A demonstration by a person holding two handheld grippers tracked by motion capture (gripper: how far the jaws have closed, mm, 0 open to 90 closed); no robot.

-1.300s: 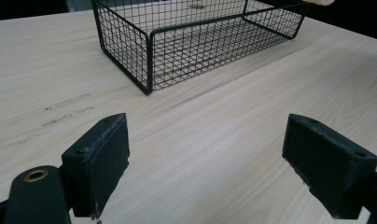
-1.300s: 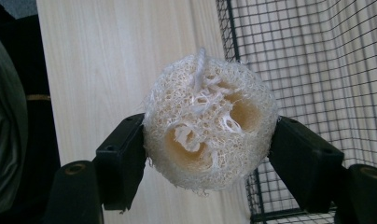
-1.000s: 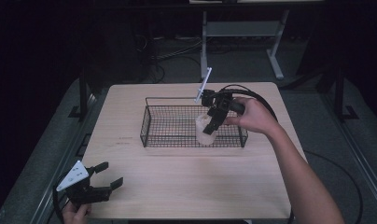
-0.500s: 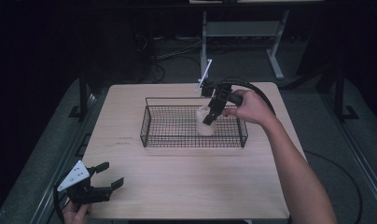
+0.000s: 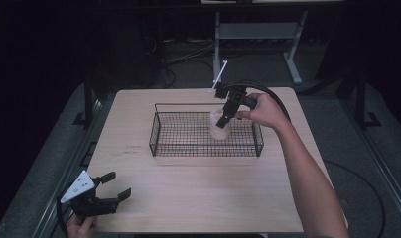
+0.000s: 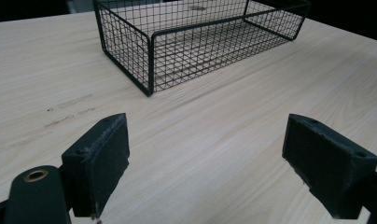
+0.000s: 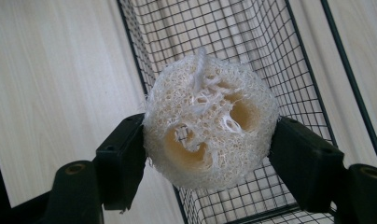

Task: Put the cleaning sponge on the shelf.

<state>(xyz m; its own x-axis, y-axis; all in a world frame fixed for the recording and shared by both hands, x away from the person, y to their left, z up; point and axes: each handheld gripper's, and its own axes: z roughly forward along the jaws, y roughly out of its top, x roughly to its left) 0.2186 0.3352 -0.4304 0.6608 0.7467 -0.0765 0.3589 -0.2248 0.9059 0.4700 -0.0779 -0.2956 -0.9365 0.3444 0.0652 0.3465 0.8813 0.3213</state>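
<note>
Loofah lifted higher over wire basket, pale wood table, dark room.

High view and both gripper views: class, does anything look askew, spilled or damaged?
Nothing stands out. The wire basket sits square and unbent on the table; the right gripper clamps an intact loofah above it; the left gripper is open.
</note>
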